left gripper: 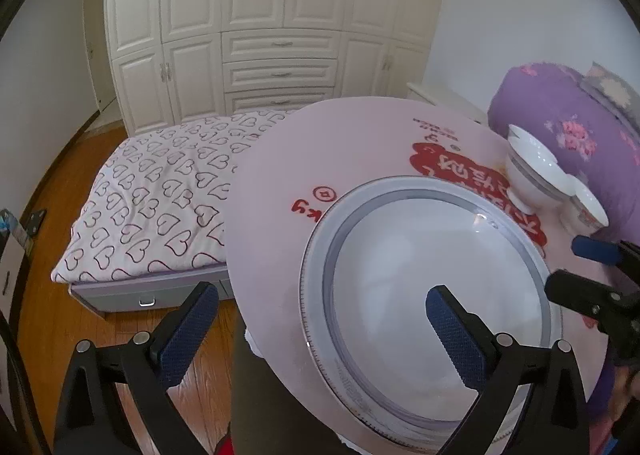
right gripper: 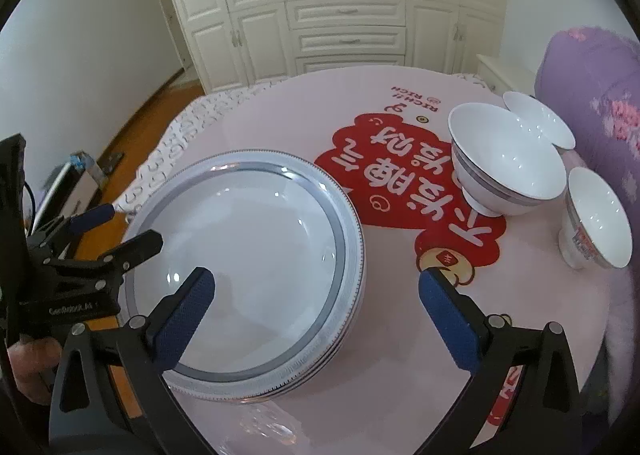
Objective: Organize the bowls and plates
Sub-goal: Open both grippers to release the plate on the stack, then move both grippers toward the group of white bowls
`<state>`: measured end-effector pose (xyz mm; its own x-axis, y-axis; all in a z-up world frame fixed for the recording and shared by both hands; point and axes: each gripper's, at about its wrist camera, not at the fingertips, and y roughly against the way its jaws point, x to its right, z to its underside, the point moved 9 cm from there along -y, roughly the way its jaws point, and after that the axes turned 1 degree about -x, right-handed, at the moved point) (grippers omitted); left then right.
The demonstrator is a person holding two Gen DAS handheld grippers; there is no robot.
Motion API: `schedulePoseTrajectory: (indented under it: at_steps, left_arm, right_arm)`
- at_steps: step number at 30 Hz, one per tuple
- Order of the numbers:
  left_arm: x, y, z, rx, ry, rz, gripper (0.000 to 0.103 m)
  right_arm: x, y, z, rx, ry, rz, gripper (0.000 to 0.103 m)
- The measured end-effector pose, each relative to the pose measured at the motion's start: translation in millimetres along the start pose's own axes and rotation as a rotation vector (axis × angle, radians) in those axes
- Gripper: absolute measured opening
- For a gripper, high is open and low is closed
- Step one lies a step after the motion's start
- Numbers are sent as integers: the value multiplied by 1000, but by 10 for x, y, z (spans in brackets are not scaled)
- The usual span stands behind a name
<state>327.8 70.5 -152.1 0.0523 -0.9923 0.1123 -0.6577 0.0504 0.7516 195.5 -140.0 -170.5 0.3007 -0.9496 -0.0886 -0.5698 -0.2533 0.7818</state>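
Note:
A stack of white plates (right gripper: 248, 255) with grey rim bands lies on the round pink table (right gripper: 280, 123), near its left edge. Three white bowls stand at the table's right: a large one (right gripper: 504, 159), one behind it (right gripper: 540, 119), and a small one (right gripper: 596, 219). My right gripper (right gripper: 316, 319) is open, one finger over the plate's inside and the other over the cloth, with nothing pressed. My left gripper (left gripper: 320, 331) is open too, straddling the plate stack's (left gripper: 420, 295) left rim and the table edge. Each gripper shows in the other's view, the left gripper (right gripper: 120, 229) and the right gripper (left gripper: 588, 271).
A purple flowered quilt (right gripper: 592, 95) bulks against the table's right side. A bed with a heart-patterned cover (left gripper: 160, 191) lies beyond the table's left edge, over a wooden floor (left gripper: 64, 175). White wardrobes (left gripper: 272, 15) fill the back wall. Something clear and glassy (right gripper: 264, 431) lies at the table's near edge.

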Motion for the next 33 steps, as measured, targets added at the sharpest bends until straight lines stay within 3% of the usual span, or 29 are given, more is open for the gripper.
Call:
schedulePoseTrajectory:
  at_steps: [6,14,33]
  left_arm:
    - [21,49,-29,-2,18,8,102]
    - [102,391,-146,49,14,17,102]
    - [613,1088,-363,168,-8,114,102]
  right_arm:
    - [97,46,-25,23,-79,-37,103]
    - [224,282,-91,96,-129,-53,103]
    - [772,1076,-215,315,-233,-17,103]
